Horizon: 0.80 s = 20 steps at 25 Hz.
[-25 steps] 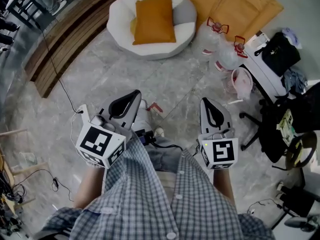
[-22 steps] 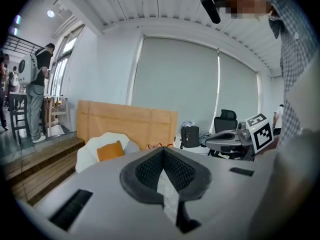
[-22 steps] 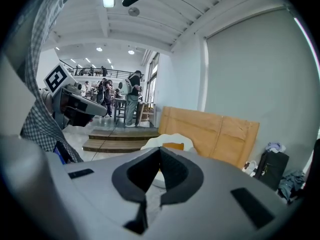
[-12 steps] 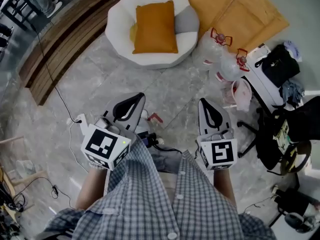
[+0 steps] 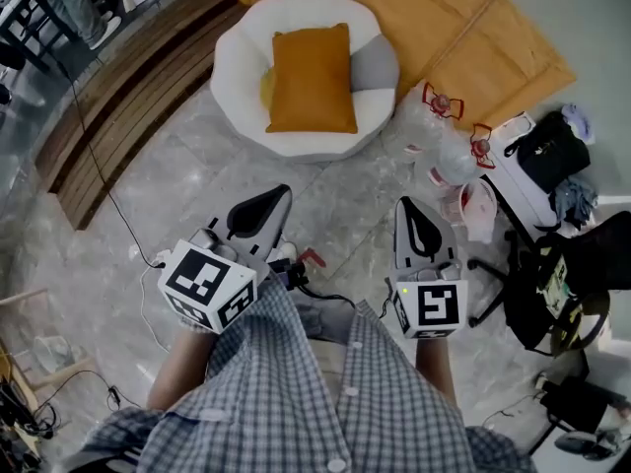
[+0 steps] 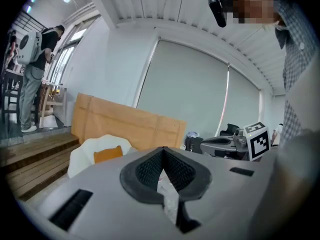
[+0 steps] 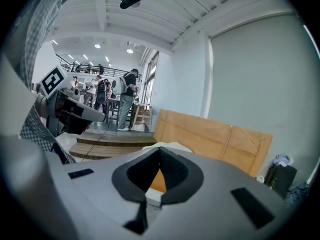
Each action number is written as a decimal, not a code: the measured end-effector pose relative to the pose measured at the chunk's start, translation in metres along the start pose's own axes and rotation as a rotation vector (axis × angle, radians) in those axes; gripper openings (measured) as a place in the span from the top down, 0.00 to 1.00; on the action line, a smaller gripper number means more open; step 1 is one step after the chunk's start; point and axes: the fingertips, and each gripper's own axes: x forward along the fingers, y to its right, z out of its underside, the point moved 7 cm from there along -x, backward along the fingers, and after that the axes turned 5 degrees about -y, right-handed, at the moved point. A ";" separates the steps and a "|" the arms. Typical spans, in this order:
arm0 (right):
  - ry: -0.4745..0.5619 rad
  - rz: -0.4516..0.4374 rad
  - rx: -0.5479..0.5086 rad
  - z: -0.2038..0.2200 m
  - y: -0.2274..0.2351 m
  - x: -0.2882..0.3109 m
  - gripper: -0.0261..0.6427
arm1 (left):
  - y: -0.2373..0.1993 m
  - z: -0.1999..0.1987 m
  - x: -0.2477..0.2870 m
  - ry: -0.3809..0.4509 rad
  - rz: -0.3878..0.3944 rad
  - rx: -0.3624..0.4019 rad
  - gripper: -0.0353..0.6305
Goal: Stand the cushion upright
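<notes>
An orange cushion (image 5: 313,78) lies flat on a round white seat (image 5: 237,62) at the top of the head view. The left gripper view shows the cushion (image 6: 108,154) small and far off, and in the right gripper view a sliver of the cushion (image 7: 158,181) shows behind the jaws. My left gripper (image 5: 277,194) is shut and empty, held over the marble floor well short of the seat. To its right my right gripper (image 5: 408,204) is also shut with nothing in it, level with the left one. Both point toward the seat.
Flat brown cardboard (image 5: 463,28) lies behind the seat. Wooden steps (image 5: 118,87) run along the left, with a black cable (image 5: 99,180) across the floor. Clear bags (image 5: 449,156), a white table with a black bag (image 5: 547,151) and an office chair (image 5: 552,284) crowd the right.
Both grippers, still shut, have come nearer to the white seat. The seat and cushion sit lower in the head view than a second ago.
</notes>
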 end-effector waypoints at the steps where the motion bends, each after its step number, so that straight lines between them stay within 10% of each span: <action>1: 0.004 0.006 0.001 -0.004 -0.002 0.007 0.95 | -0.008 -0.004 0.002 0.003 0.010 0.000 0.94; 20: -0.012 0.026 0.017 -0.028 -0.004 0.094 0.95 | -0.096 -0.029 0.034 -0.006 0.000 0.033 0.94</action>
